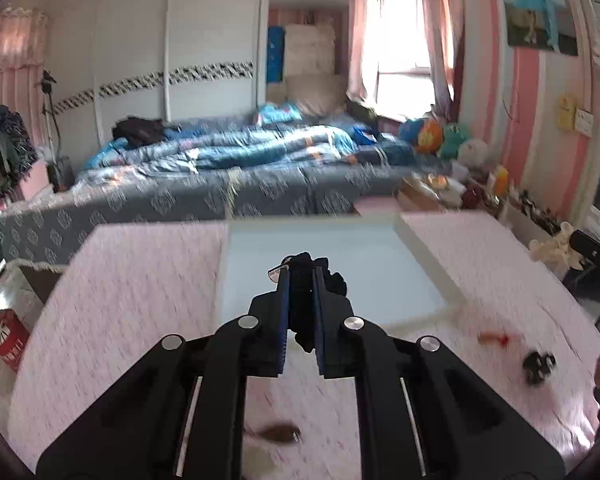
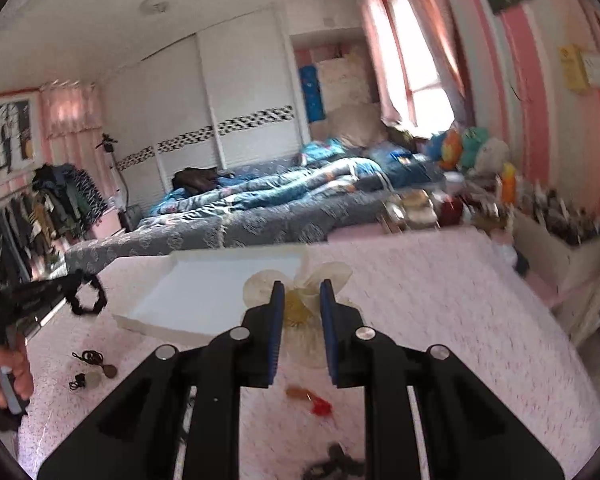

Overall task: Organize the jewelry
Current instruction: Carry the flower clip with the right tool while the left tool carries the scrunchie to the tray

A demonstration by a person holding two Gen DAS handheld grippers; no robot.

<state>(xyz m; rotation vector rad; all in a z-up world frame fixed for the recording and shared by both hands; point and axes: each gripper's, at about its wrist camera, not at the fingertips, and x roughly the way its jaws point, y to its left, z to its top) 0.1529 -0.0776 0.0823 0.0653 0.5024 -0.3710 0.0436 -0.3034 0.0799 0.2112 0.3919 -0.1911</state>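
Observation:
My left gripper (image 1: pixel 301 274) is shut on a black scrunchie (image 1: pixel 332 276) and holds it above the white tray (image 1: pixel 424 264). It also shows in the right wrist view (image 2: pixel 66 294), with the scrunchie (image 2: pixel 86 300) hanging at the tray's (image 2: pixel 204 294) left edge. My right gripper (image 2: pixel 302 290) is shut on a cream fabric bow hair piece (image 2: pixel 300 292), held just right of the tray above the pink cloth. A red and amber clip (image 2: pixel 310 398) lies on the cloth, as do black hair ties (image 2: pixel 90 356) and a dark clip (image 1: pixel 538 364).
The pink cloth (image 1: pixel 140 280) covers the table. A brown hair piece (image 1: pixel 280 432) lies near its front edge. A bed (image 1: pixel 220 168) stands behind the table. Cluttered shelves and soft toys (image 1: pixel 452 140) line the right wall. A clothes rack (image 2: pixel 40 208) stands at left.

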